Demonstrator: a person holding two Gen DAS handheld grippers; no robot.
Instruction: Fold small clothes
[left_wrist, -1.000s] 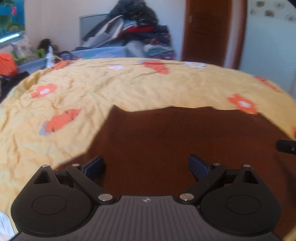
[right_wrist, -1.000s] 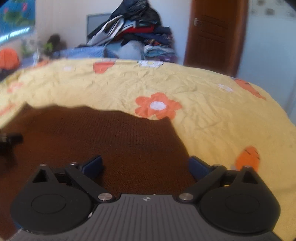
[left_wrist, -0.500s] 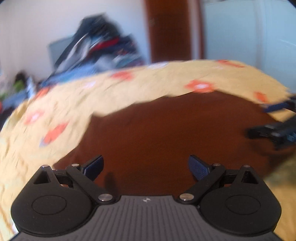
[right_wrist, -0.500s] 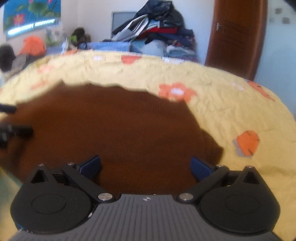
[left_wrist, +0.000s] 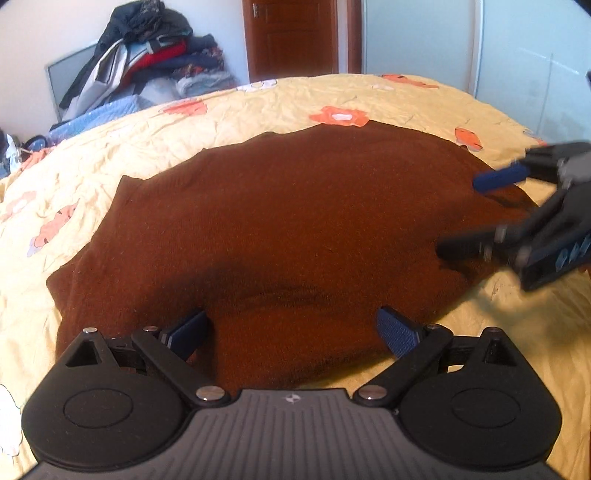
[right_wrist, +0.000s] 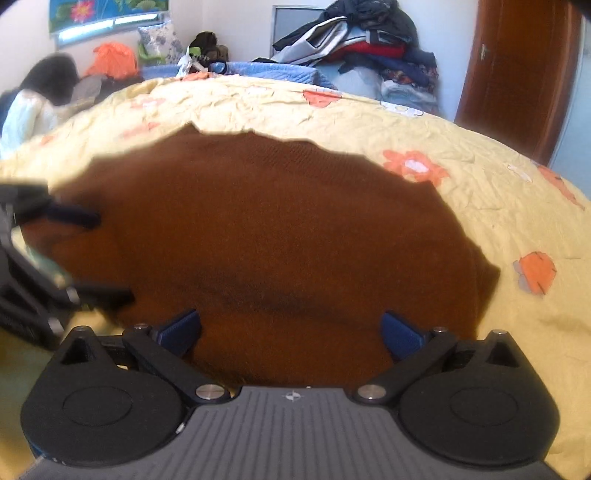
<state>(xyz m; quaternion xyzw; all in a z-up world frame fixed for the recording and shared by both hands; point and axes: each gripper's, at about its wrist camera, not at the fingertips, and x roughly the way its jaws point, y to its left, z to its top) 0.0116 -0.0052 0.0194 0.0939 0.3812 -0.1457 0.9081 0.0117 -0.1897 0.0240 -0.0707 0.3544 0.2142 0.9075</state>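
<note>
A brown knit garment (left_wrist: 288, 221) lies spread flat on the yellow flowered bedspread (left_wrist: 258, 107); it also shows in the right wrist view (right_wrist: 277, 229). My left gripper (left_wrist: 291, 330) is open and empty over the garment's near edge. My right gripper (right_wrist: 290, 330) is open and empty over the same near edge, further right. The right gripper shows at the right of the left wrist view (left_wrist: 476, 218), open over the garment's right side. The left gripper shows at the left of the right wrist view (right_wrist: 110, 254), blurred.
A pile of clothes (left_wrist: 147, 62) sits against the far wall beyond the bed, also in the right wrist view (right_wrist: 362, 40). A brown door (left_wrist: 291, 37) stands behind. Orange and dark items (right_wrist: 107, 62) lie at the far left. The bedspread (right_wrist: 498, 206) surrounds the garment.
Both grippers have pulled back and turned inward, so the whole garment and the other gripper have come into each view. Both stay open and empty.
</note>
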